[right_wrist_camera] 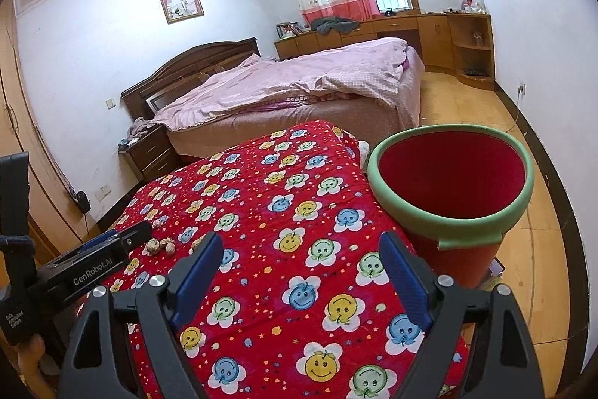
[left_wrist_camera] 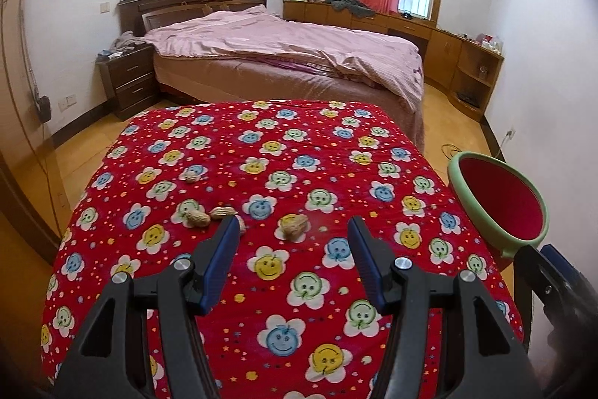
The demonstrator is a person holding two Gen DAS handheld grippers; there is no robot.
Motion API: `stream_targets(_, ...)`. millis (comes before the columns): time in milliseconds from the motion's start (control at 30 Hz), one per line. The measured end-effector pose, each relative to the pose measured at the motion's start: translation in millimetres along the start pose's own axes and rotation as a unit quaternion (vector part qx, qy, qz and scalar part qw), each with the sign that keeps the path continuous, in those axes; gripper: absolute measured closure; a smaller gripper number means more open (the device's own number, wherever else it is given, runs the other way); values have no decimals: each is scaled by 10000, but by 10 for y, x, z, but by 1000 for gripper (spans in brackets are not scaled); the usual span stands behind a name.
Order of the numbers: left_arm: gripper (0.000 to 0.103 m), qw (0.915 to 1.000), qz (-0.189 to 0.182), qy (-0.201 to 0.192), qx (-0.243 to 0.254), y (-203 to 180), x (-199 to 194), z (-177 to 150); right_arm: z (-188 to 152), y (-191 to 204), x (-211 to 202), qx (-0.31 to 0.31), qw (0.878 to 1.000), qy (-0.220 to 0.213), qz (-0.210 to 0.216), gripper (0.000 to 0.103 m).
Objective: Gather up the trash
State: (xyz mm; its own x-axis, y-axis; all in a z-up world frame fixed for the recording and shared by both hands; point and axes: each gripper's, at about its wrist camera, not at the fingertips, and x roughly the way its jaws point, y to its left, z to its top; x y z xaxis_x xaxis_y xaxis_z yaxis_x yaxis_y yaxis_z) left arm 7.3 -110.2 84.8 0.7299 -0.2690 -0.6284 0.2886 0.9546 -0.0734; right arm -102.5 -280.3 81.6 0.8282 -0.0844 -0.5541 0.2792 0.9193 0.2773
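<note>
Several peanut shells lie on the red smiley-flower cloth [left_wrist_camera: 299, 144]. One shell [left_wrist_camera: 294, 227] rests on the cloth just past the tips of my left gripper [left_wrist_camera: 293, 225], which is open and touches nothing. Two more shells [left_wrist_camera: 198, 217] lie to its left, another is half hidden behind the left finger [left_wrist_camera: 228, 230], and one [left_wrist_camera: 192, 177] sits farther back. A red bin with a green rim [right_wrist_camera: 448, 212] stands off the cloth's right edge. My right gripper [right_wrist_camera: 301, 242] hangs open over bare cloth, left of the bin. The shells [right_wrist_camera: 160, 245] show at its far left.
A bed with a pink quilt [left_wrist_camera: 284, 51] stands beyond the table, with a dark nightstand [left_wrist_camera: 129, 81] on its left. Wooden cabinets [left_wrist_camera: 448, 51] line the right wall. A cable [left_wrist_camera: 454, 148] lies on the floor near the bin.
</note>
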Motion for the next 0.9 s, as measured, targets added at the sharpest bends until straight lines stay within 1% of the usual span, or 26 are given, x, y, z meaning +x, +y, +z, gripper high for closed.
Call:
stream_targets(233,43,9999,66,-39,-77,62,-22,0,-7,22,-4,6,10000,17,7,16)
stream_targets(900,43,9999,70,-46,-78,74,-28,4,-7,26,-4,6,10000,17,8,16)
